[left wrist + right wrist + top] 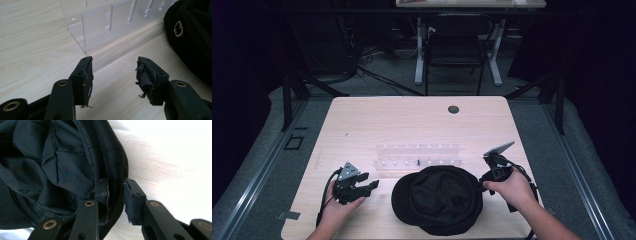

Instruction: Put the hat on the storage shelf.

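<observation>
Left gripper [371, 186]: I saw it low on the table [362, 120], with my left hand [339, 207] around it. Its jaws stood wide apart with nothing between them.
Clear rack [105, 22]: It stood just ahead of my left gripper, a little to the left of where the jaws pointed.
Black cap [438, 199]: It lay upside down on the table between my two grippers, near the left one's tips but not touching them. A small round badge [178, 28] showed on it, off to that gripper's right.
Right gripper [115, 197]: My right hand [509, 189] held it at the cap's edge. One jaw sat inside the cap and one outside, with the cap's rim between them. The outside jaw showed a small gap, so I could not tell if they pinched the rim.
</observation>
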Motion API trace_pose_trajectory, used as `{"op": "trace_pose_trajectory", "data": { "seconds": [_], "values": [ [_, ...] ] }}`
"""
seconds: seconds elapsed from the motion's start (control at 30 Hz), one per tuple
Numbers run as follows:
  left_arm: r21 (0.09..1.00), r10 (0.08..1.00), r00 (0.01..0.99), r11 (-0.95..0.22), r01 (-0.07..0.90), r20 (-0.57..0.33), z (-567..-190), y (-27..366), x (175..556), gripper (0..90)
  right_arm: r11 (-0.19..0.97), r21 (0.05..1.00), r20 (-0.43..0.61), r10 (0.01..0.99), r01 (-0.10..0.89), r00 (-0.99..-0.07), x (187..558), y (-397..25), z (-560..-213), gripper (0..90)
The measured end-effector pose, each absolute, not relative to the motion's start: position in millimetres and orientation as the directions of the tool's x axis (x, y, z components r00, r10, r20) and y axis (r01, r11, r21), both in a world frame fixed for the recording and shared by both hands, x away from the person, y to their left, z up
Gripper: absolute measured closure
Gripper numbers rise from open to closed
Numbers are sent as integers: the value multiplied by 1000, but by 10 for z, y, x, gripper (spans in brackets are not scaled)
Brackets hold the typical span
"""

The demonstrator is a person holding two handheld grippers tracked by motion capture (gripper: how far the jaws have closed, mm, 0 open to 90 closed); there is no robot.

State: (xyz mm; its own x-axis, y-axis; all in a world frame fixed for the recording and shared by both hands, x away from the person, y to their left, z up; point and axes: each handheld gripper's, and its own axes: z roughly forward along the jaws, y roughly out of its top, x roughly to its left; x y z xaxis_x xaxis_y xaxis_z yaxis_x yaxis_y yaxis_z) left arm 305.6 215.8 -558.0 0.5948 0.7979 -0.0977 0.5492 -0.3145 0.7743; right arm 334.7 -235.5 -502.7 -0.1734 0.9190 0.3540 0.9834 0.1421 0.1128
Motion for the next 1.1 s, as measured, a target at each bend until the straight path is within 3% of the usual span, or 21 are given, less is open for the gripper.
{"op": "trace_pose_trajectory", "data": {
  "seconds": [0.43, 0.67, 0.7, 1.1],
  "values": [
    [774, 798, 595, -313, 549, -99, -5581, 2158, 3058, 471, 180, 9, 347, 922, 984, -172, 3435, -2308, -5199, 810],
    [774, 798, 594, -315, 549, -97, -5582, 2159, 3059, 472, 159, 8, 362, 920, 987, -152, 3427, -2292, -5213, 864],
    [774, 798, 594, -315, 550, -98, -5582, 2158, 3059, 471, 197, -11, 353, 918, 980, -180, 3433, -2311, -5190, 872],
    [774, 798, 594, -315, 549, -97, -5582, 2158, 3057, 471, 158, 22, 390, 908, 987, -154, 3370, -2315, -5048, 882]
  ]
}}
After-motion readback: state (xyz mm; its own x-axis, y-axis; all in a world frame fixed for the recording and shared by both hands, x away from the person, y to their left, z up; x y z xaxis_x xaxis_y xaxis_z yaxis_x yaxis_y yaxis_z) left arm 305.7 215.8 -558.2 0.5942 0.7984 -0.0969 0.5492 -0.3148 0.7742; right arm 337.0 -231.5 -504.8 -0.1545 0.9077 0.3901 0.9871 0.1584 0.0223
